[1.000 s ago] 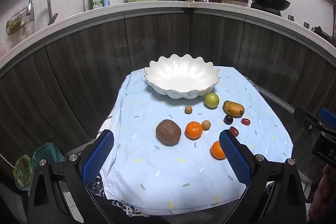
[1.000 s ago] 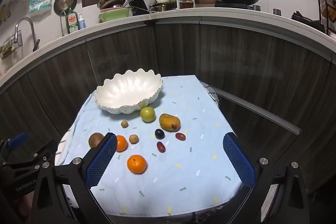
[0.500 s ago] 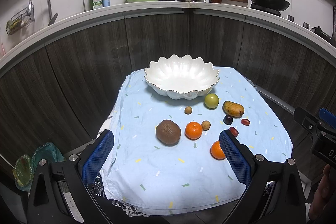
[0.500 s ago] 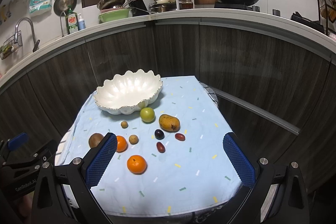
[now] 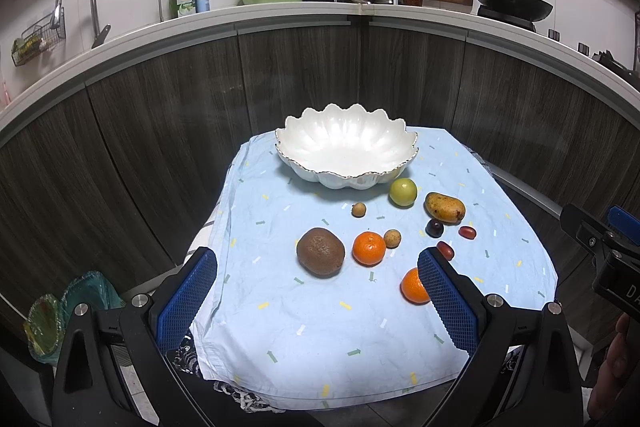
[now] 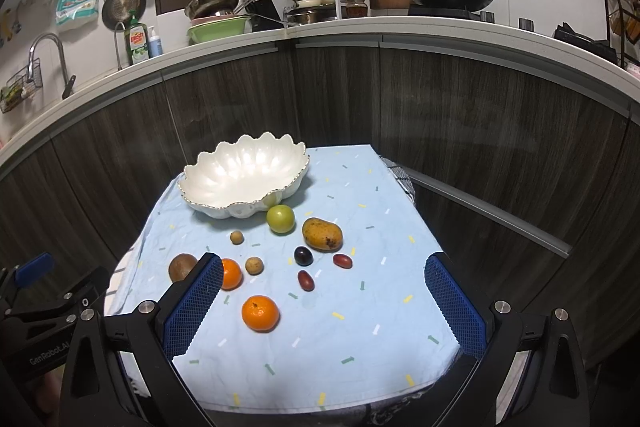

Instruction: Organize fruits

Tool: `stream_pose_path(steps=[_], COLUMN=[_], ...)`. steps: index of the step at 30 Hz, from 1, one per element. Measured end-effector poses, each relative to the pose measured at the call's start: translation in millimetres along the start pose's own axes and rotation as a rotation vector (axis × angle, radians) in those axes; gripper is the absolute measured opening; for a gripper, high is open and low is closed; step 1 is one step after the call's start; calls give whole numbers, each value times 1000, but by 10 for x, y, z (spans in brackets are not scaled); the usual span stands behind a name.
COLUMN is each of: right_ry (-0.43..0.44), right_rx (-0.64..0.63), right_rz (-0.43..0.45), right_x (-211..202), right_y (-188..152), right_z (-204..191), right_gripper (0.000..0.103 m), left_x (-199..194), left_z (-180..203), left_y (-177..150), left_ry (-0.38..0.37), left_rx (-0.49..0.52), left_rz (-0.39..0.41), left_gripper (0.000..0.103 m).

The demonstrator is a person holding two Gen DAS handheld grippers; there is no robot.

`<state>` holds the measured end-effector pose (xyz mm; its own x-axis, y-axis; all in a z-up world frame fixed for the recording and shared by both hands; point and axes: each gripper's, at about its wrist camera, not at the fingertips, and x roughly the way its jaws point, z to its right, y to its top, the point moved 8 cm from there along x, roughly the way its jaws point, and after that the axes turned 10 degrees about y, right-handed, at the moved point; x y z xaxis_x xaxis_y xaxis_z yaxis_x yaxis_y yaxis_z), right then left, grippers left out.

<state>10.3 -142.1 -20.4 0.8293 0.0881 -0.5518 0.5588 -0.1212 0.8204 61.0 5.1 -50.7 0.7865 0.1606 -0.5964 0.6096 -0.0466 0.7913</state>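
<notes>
Hovering with jaws spread and empty, the left gripper (image 5: 318, 291) and right gripper (image 6: 324, 301) are facing loose fruit; next, carrying the nearest orange (image 6: 260, 313) to the empty bowl (image 6: 244, 173).

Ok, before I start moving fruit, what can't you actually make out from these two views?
- Near orange: left wrist view, its right side hidden behind the left gripper's finger.
- Brown fruit and second orange: right wrist view, partly behind the right gripper's finger.
- Something yellowish under the bowl rim: too hidden to identify.
- Small round fruits: too small to name.
</notes>
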Motion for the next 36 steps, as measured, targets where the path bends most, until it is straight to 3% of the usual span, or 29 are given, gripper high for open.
stream_pose_path(steps=[36], right_ry=[-1], right_rx=[2], right_rz=[-3], right_x=[-7], right_y=[8], right_z=[0], right_gripper=[102], left_x=[-2], left_z=[3], left_y=[3], left_ry=[-1], left_rx=[-1], left_rz=[0], left_gripper=[102])
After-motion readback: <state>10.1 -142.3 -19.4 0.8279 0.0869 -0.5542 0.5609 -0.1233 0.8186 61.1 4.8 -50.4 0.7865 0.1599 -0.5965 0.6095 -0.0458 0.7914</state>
